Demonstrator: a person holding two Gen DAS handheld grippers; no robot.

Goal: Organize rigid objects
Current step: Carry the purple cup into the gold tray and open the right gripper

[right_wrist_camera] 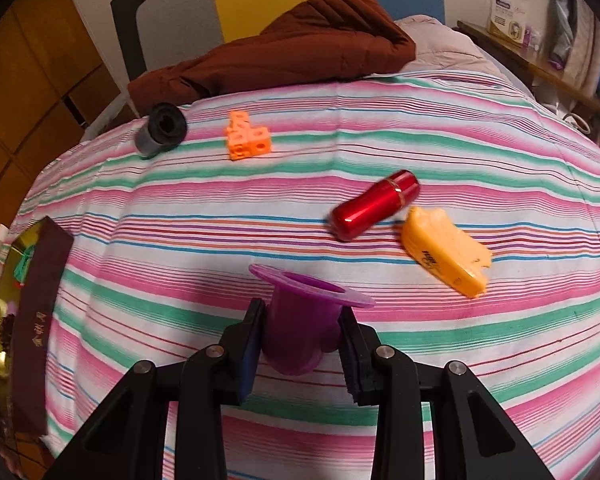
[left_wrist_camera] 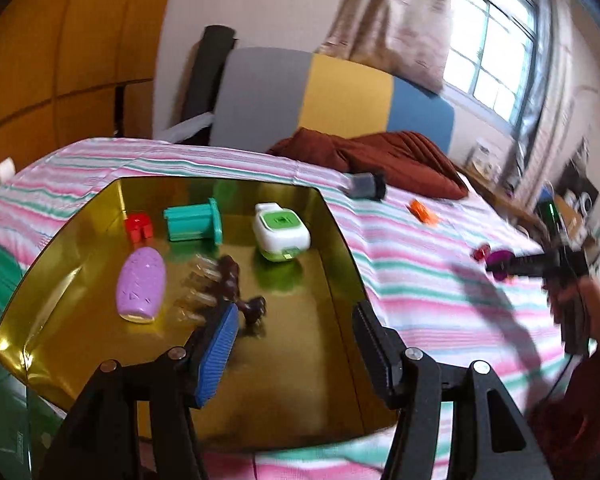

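Note:
A gold tin box [left_wrist_camera: 340, 240] lies on the striped bed. Inside it are a lilac case [left_wrist_camera: 140, 284], a teal spool [left_wrist_camera: 194, 222], a red block [left_wrist_camera: 139, 226], a white-and-green device [left_wrist_camera: 280, 232] and a brown hair claw [left_wrist_camera: 224, 284]. My left gripper [left_wrist_camera: 296, 344] hovers open over the box's near end, with nothing between its fingers. My right gripper [right_wrist_camera: 302, 334] is shut on a purple flanged spool [right_wrist_camera: 304, 312] just above the sheet. Beyond it lie a red tube [right_wrist_camera: 374, 210], a yellow case [right_wrist_camera: 446, 254], orange cubes [right_wrist_camera: 246, 140] and a grey roller [right_wrist_camera: 160, 130].
A brown jacket [right_wrist_camera: 284, 48] is bunched at the head of the bed against a grey, yellow and blue headboard [left_wrist_camera: 340, 100]. A dark maroon lid [right_wrist_camera: 36, 320] stands along the box in the right wrist view. A side table [right_wrist_camera: 540, 56] with boxes stands at the right.

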